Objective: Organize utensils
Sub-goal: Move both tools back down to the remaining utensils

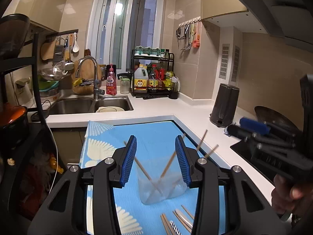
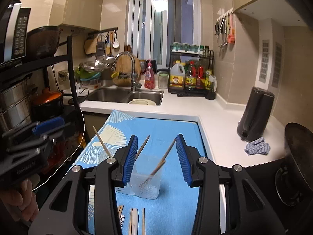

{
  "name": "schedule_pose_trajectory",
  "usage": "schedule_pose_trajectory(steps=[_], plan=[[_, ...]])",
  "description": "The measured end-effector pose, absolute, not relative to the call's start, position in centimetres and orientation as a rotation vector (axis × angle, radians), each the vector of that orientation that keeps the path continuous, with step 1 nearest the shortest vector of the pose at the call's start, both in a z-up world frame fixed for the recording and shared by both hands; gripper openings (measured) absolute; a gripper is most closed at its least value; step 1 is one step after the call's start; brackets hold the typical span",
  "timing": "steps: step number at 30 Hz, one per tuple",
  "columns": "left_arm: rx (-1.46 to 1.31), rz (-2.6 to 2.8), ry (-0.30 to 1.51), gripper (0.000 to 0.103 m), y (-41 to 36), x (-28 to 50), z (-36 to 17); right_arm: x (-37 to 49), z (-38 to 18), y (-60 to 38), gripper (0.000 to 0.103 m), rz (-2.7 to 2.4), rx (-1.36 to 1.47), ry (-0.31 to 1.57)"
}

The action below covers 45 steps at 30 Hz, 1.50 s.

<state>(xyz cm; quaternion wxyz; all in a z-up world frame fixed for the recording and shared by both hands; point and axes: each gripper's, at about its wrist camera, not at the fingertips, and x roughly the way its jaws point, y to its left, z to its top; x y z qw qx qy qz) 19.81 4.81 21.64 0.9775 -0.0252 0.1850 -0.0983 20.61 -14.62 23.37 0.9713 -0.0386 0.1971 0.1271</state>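
A clear plastic cup (image 1: 162,192) (image 2: 146,184) stands on the blue patterned cloth (image 1: 156,133) (image 2: 168,129). Several wooden chopsticks (image 1: 169,163) (image 2: 166,152) lean out of it in different directions. More loose chopsticks (image 1: 176,223) (image 2: 135,223) lie on the cloth nearer to me. My left gripper (image 1: 156,138) is open, and the cup is seen low between its blue pads, untouched. My right gripper (image 2: 156,136) is also open over the same cup with nothing held. Each gripper shows blurred in the other's view, the right one (image 1: 264,137) and the left one (image 2: 39,135).
White counter (image 1: 166,107) wraps behind and right of the cloth. A dark kettle (image 1: 225,105) (image 2: 254,113), a crumpled rag (image 2: 257,146), a wok (image 2: 299,152) and a stove stand at the right. Sink (image 1: 90,103), faucet and bottle rack are behind; a pot shelf (image 2: 45,101) is at left.
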Motion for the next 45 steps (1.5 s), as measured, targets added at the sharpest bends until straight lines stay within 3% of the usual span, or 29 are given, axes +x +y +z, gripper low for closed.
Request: schedule_pose_trajectory(steps=[5,19,21,25,26,45], plan=[[-0.052,-0.192,0.368,0.041,4.3,14.3,18.6,15.1,22.4,-16.0,0.045,0.256,-0.073,0.313],[-0.056,-0.136,0.454,0.039,3.6,6.2,6.9,5.4,8.9,-17.8,0.044,0.244,-0.016,0.358],[-0.058,-0.119,0.46,0.032,3.9,5.4,5.7,5.4,7.1,-18.3,0.039,0.246,0.011,0.407],[-0.09,-0.102,0.492,0.015,4.2,4.3,3.3,5.3,4.7,-19.2,0.014,0.252,0.05,0.478],[-0.1,-0.099,0.506,0.015,4.2,4.3,2.8,5.3,4.2,-19.3,0.013,0.254,0.053,0.49],[-0.079,-0.174,0.609,0.014,0.3,3.9,-0.6,5.8,-1.3,-18.1,0.014,0.335,0.029,0.672]])
